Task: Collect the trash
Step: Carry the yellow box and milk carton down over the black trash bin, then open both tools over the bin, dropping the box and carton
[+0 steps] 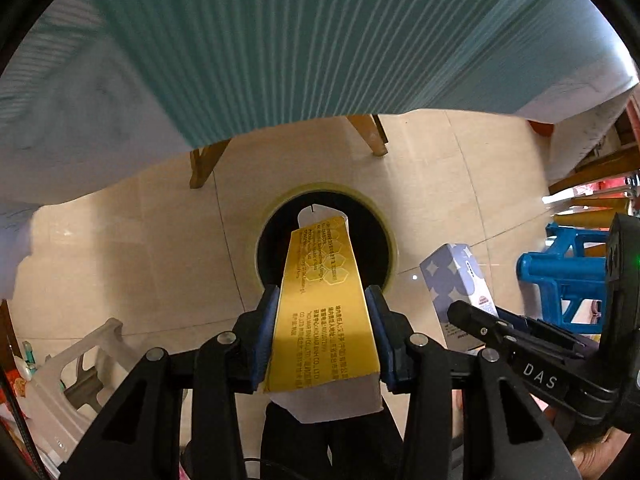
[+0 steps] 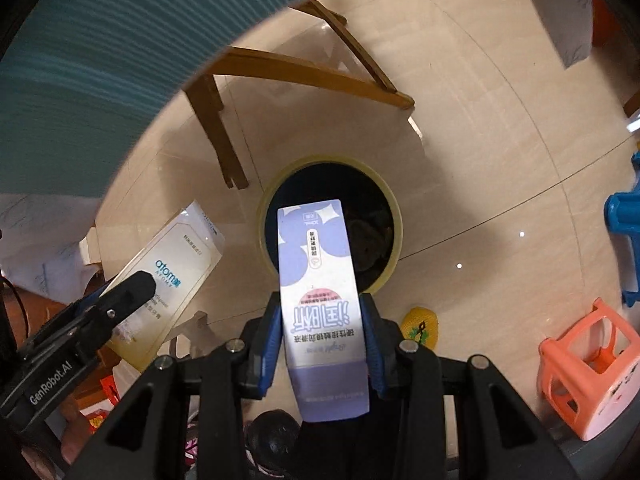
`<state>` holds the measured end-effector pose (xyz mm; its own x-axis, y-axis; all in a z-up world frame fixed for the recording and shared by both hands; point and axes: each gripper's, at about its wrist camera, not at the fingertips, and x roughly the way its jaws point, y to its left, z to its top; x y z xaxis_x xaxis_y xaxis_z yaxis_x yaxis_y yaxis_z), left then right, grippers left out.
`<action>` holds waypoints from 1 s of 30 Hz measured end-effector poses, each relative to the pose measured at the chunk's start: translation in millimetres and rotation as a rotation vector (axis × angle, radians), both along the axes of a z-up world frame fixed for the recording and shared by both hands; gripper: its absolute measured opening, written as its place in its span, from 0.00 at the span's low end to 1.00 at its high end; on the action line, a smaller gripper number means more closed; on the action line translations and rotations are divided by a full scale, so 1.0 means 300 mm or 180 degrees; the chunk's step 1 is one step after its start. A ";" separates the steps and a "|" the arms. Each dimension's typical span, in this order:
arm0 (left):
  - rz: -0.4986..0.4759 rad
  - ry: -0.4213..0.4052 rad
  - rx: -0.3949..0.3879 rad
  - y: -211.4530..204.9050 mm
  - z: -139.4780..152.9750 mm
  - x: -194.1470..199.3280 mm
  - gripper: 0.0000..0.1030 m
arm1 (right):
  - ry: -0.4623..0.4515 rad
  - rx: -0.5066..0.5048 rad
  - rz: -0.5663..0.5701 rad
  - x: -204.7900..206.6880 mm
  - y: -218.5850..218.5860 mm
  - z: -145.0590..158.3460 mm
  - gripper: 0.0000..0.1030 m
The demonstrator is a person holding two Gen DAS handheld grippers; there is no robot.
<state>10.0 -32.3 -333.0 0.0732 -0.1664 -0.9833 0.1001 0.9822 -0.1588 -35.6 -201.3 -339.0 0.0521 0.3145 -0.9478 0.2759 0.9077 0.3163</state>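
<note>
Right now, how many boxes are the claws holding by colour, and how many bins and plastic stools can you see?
Gold box: 1
Lavender box: 1
Bin: 1
Blue stool: 1
Orange stool: 1
Grey stool: 1
Total: 6

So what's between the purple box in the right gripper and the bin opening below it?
Nothing: in the right wrist view the purple box hangs clear above the bin, with only dark trash inside.
</note>
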 end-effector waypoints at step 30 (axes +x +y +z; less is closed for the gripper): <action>0.0208 -0.0284 0.0295 0.119 -0.063 -0.003 0.53 | 0.0052 0.0161 0.0049 0.087 0.072 -0.162 0.37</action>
<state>9.1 3.3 -351.7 0.1686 -0.0673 -0.9834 0.0452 0.9971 -0.0605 -9.5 -179.8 -387.5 0.0315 0.3625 -0.9314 0.2677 0.8948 0.3573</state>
